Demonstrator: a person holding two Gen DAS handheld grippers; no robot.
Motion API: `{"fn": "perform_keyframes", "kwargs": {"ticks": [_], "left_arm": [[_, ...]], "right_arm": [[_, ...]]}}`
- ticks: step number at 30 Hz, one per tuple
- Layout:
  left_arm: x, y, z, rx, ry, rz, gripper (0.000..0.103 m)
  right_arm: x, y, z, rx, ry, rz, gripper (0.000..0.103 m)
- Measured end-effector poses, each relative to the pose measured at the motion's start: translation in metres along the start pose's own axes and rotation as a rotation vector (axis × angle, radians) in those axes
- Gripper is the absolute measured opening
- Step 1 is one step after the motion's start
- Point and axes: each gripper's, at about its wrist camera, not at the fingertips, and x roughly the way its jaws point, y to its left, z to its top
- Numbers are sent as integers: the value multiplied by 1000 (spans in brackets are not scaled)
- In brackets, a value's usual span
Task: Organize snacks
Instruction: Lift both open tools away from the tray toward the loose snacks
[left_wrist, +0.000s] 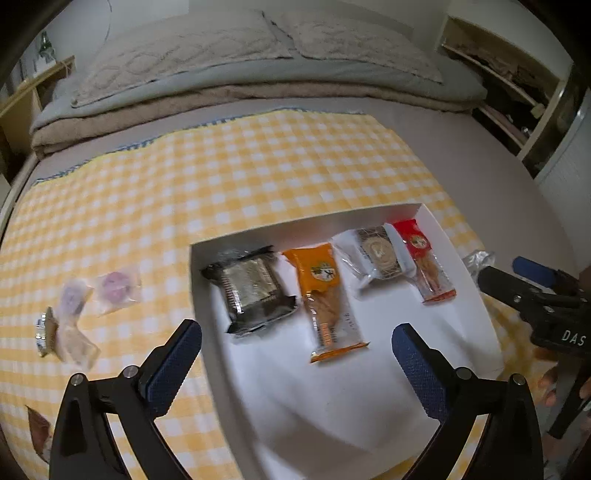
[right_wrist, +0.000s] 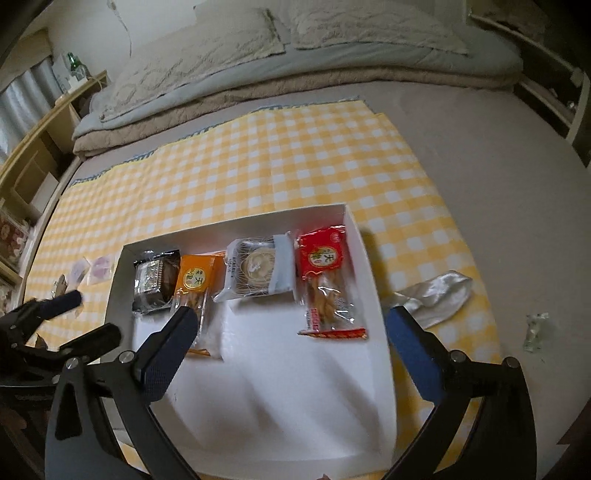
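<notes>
Tongs, left (left_wrist: 295, 354) and right (right_wrist: 288, 336), gape released above 天津-labelled red packet (right_wrist: 327, 280).

I see the bed (right_wrist: 461, 155); on it lie a yellow checked cloth (right_wrist: 258, 162) and folded blankets (right_wrist: 332, 74).

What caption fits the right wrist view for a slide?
Open right gripper above a white box holding four snacks in a row.
</notes>
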Motion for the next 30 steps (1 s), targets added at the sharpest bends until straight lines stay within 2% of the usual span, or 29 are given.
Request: {"fn": "perform_keyframes", "kwargs": {"ticks": [7, 11, 17, 21, 30], "left_arm": [[-41, 22, -8, -38, -39, 33, 103], [-71, 41, -14, -54, -72, 38, 103], [-116, 78, -33, -74, -124, 91, 103], [-144, 110, -51, -116, -144, 127, 103], [-204, 185, -102, -214, -176, 198, 103]], "right_arm": [[-29, 7, -7, -42, -46, -15, 103], [-49, 18, -9, -60, -97, 11, 103], [-69, 50, -9, -92, -173, 50, 103], [-66, 75, -5, -102, -188, 98, 103], [-42, 161, -9, -229, -160, 181, 103]]}}
